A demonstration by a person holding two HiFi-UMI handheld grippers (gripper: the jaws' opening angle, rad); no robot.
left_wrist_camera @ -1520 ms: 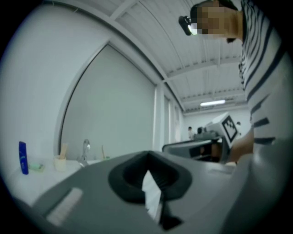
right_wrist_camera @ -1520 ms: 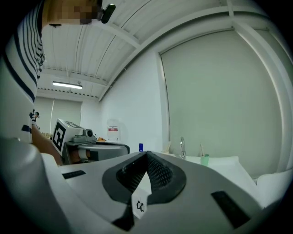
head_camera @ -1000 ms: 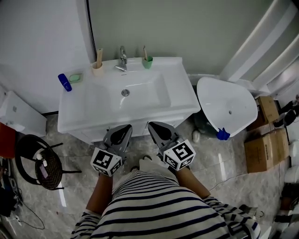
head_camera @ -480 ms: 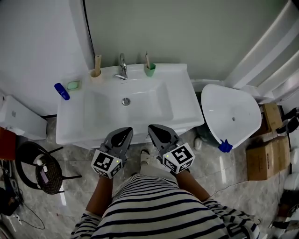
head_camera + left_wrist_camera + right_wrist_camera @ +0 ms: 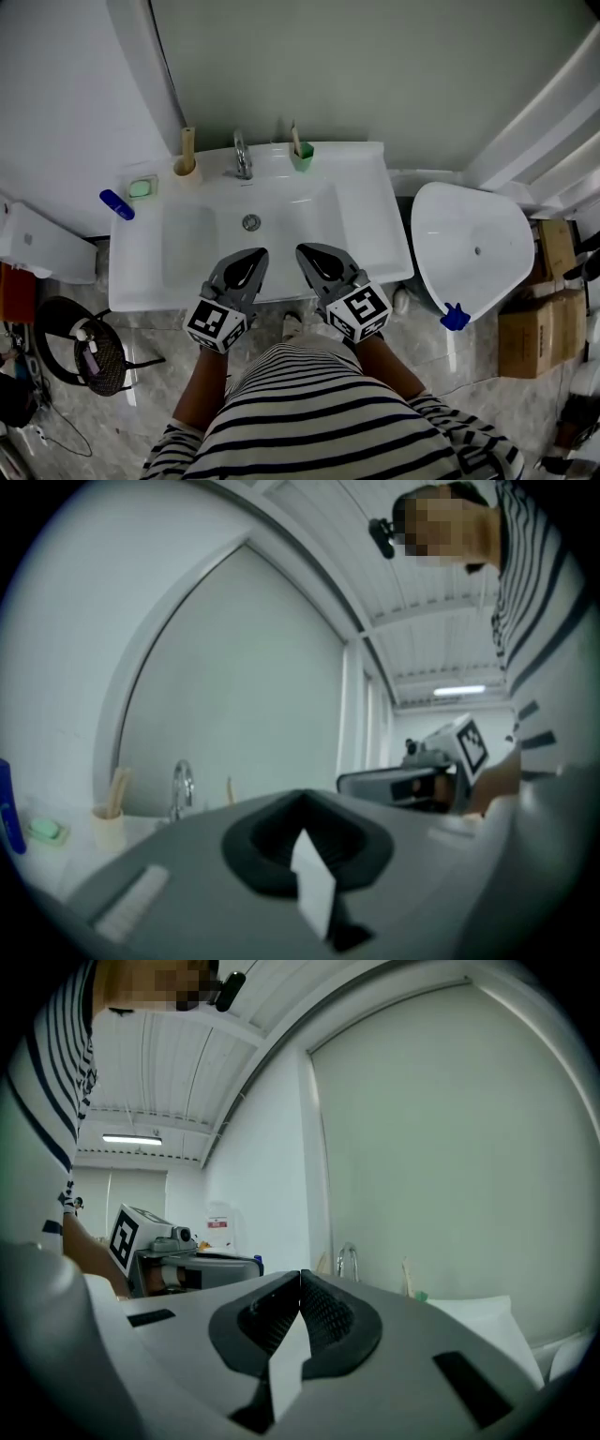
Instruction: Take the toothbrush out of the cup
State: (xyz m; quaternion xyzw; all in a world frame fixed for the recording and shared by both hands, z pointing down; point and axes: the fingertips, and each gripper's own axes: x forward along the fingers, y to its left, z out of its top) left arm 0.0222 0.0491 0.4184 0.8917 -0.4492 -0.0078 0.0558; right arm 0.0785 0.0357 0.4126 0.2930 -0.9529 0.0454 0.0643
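A small green cup (image 5: 300, 157) stands at the back of the white washbasin (image 5: 366, 234), right of the tap (image 5: 242, 155), with a toothbrush (image 5: 294, 139) upright in it. In the right gripper view the toothbrush (image 5: 407, 1276) shows far ahead, beside the tap (image 5: 347, 1262). My left gripper (image 5: 256, 254) and right gripper (image 5: 305, 250) are side by side over the basin's front edge, both shut with nothing held. They are well short of the cup. A beige cup (image 5: 187, 165) holding a wooden brush stands left of the tap.
A green soap dish (image 5: 142, 187) and a blue bottle (image 5: 116, 203) lie at the basin's left end. A white toilet-like fixture (image 5: 473, 248) stands to the right, with cardboard boxes (image 5: 539, 323) beyond. A dark round stool (image 5: 89, 347) is on the floor at the left.
Both grippers have moved forward together, from in front of the cabinet to over the basin's front edge. The basin has drawn nearer in the head view. Jaws stayed shut.
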